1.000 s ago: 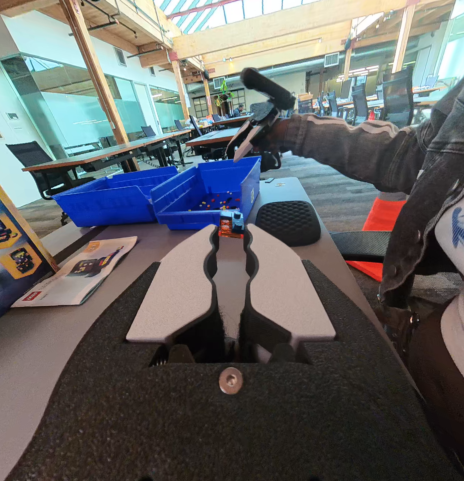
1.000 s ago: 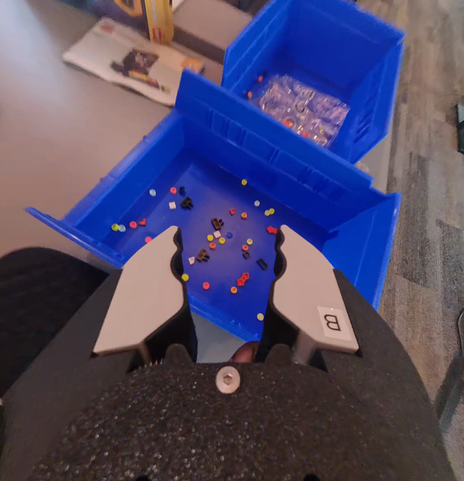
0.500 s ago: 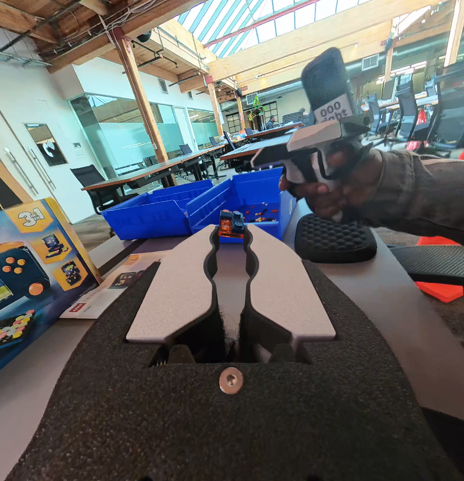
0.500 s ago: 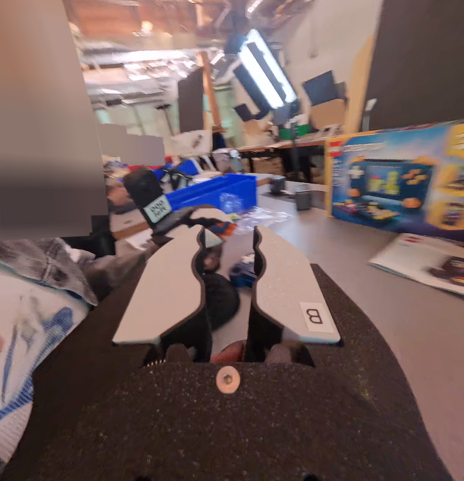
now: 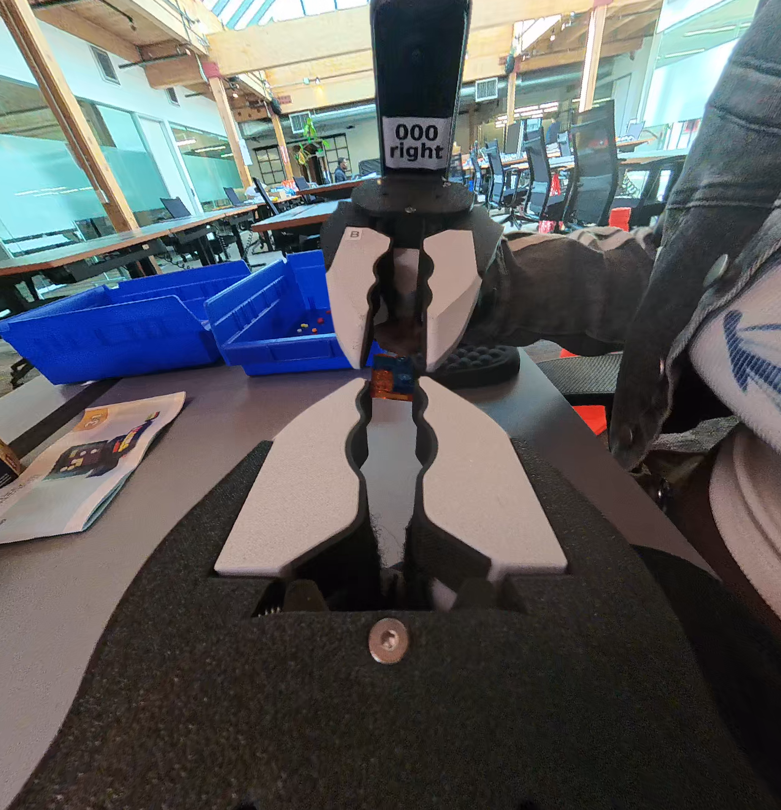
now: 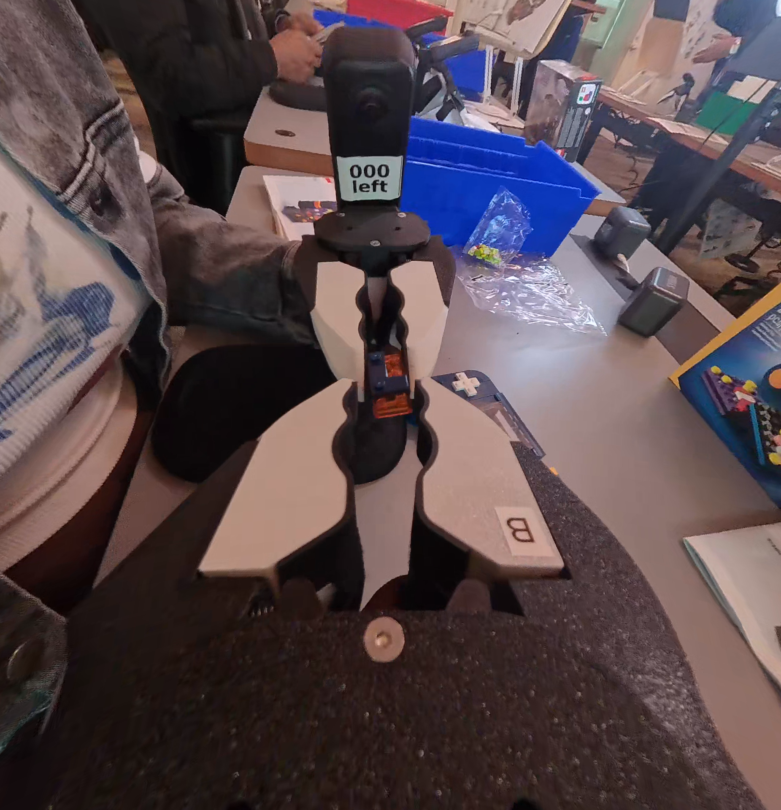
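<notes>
The left gripper (image 5: 392, 385) pinches a small orange and blue brick piece (image 5: 392, 378) above the grey table (image 5: 230, 407). The right gripper (image 5: 393, 361) faces it tip to tip, fingers slightly spread around the piece's far end; whether they touch it I cannot tell. Blue bins (image 5: 266, 324) stand behind.

Brick piece (image 5: 392, 382) orange and dark blue (translucent orange); bins (image 5: 116, 324) bright blue.
</notes>
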Tool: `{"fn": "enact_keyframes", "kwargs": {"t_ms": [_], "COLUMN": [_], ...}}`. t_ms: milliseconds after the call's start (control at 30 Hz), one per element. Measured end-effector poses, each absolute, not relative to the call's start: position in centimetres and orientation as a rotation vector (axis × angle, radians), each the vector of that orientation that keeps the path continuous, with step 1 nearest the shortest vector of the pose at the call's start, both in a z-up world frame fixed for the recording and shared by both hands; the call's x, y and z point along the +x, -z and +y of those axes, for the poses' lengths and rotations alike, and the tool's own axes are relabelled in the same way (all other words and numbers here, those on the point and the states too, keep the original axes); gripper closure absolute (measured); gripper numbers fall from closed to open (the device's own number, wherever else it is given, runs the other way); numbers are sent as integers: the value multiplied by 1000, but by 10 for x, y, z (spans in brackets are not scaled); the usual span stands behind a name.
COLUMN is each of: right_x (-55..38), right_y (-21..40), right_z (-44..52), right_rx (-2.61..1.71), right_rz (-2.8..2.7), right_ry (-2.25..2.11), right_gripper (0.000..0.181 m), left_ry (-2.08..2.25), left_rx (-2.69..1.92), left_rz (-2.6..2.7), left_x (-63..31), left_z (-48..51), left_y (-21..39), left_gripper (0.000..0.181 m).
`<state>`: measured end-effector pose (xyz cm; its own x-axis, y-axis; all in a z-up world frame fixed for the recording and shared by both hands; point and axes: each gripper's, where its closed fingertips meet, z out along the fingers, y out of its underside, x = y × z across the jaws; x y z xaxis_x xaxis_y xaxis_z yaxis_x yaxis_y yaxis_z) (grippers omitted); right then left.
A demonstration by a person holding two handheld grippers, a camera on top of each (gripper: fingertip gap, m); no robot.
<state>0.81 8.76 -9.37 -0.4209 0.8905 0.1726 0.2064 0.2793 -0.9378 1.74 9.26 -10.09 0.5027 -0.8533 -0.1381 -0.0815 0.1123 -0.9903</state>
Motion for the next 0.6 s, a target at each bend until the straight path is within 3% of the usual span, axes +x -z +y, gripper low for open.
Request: {"fn": "enact_keyframes", "kwargs": {"t_ms": [133, 600], "right_x": [6, 7], "right_y": [97, 108], "right_z": [87, 95], "right_rx": [-934, -685], "right_rz": [-1866, -1834], "right_ry": [-1139, -738], "right_gripper": [165, 165], "left_ry": [723, 835], "left_rx": [-1365, -1525], "left_rz": [906, 858], "left_x": [17, 18], "left_z": [91, 97], "left_y": [102, 116], "left_gripper": [165, 165]}}
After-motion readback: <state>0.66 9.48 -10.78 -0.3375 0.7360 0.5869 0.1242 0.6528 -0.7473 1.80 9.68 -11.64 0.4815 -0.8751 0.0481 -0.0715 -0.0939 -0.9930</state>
